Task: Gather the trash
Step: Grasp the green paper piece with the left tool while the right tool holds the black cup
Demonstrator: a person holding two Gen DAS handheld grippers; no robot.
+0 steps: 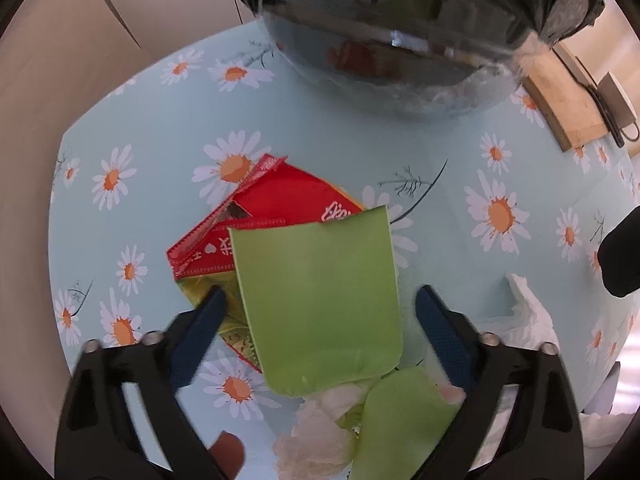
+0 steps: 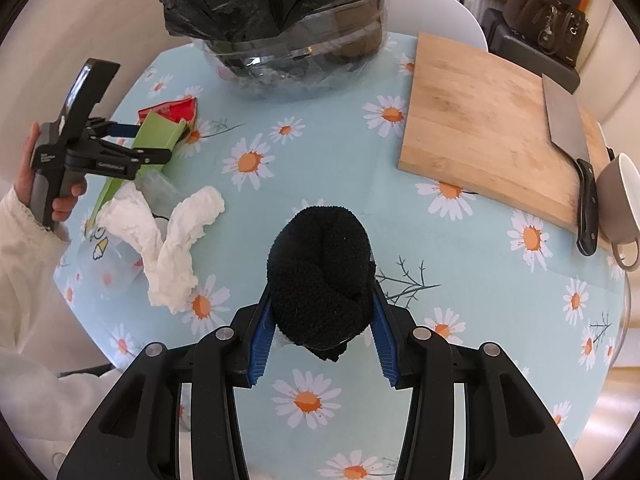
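1. Two grippers are at work over the daisy-print table (image 2: 328, 148). The right gripper (image 2: 322, 320) is clenched on a black rolled sock (image 2: 320, 268), its blue pads pressing both flanks of the bundle near the table's front edge.
2. The left gripper (image 1: 320, 300) hangs with fingers spread wide, straddling a green plastic piece (image 1: 320, 300) without touching it.
3. That green piece lies over a red wrapper (image 1: 280, 200) toward the table's left edge; crumpled white tissue (image 2: 172, 248) sits just beside them.
4. The bin, a clear bowl lined with a black bag (image 2: 280, 0), stands at the far edge.
5. Handling, as I judge it: the sock is soft, light and forgiving; the green piece looks thin, stiff and slick, so pinch it across its long edges. The wrapper is flimsy, the tissue compressible.
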